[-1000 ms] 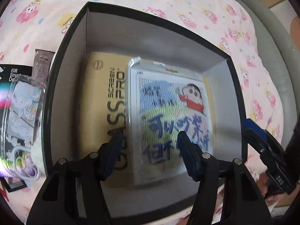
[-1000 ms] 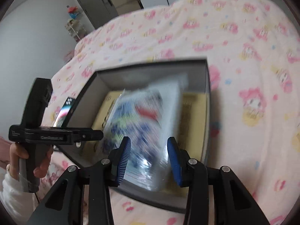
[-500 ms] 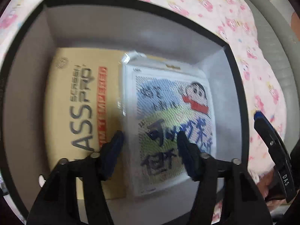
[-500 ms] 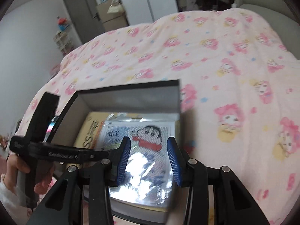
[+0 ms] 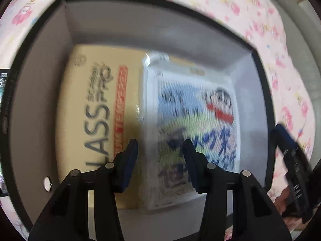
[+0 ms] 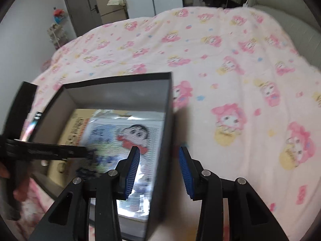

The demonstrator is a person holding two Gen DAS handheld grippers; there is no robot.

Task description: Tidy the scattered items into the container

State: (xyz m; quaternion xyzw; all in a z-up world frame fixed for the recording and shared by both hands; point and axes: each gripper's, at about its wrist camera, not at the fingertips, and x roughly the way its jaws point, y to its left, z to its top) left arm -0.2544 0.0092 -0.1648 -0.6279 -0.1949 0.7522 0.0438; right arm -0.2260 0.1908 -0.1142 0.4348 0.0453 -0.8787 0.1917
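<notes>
A black open box point(image 5: 262, 104) sits on the pink bedspread; it also shows in the right wrist view point(image 6: 162, 140). Inside lie a tan "Glass Screen Pro" pack point(image 5: 94, 116) and, on top at the right, a clear-wrapped cartoon-print pack point(image 5: 192, 124), also seen in the right wrist view point(image 6: 124, 140). My left gripper point(image 5: 160, 152) hovers open and empty over the box. My right gripper point(image 6: 158, 160) is open and empty, above the box's right wall. The left gripper's body shows at the left of the right wrist view point(image 6: 40, 150).
The box rests on a bed with a pink cartoon-print cover point(image 6: 230, 60). A dark packet point(image 5: 3, 84) lies outside the box's left wall. A grey upholstered edge point(image 6: 291, 24) borders the bed; cabinets point(image 6: 96, 6) stand at the far wall.
The cartoon-print pack has settled flat in the box. My right gripper has drawn back and to the right, over the box's right wall. My left gripper stays over the box.
</notes>
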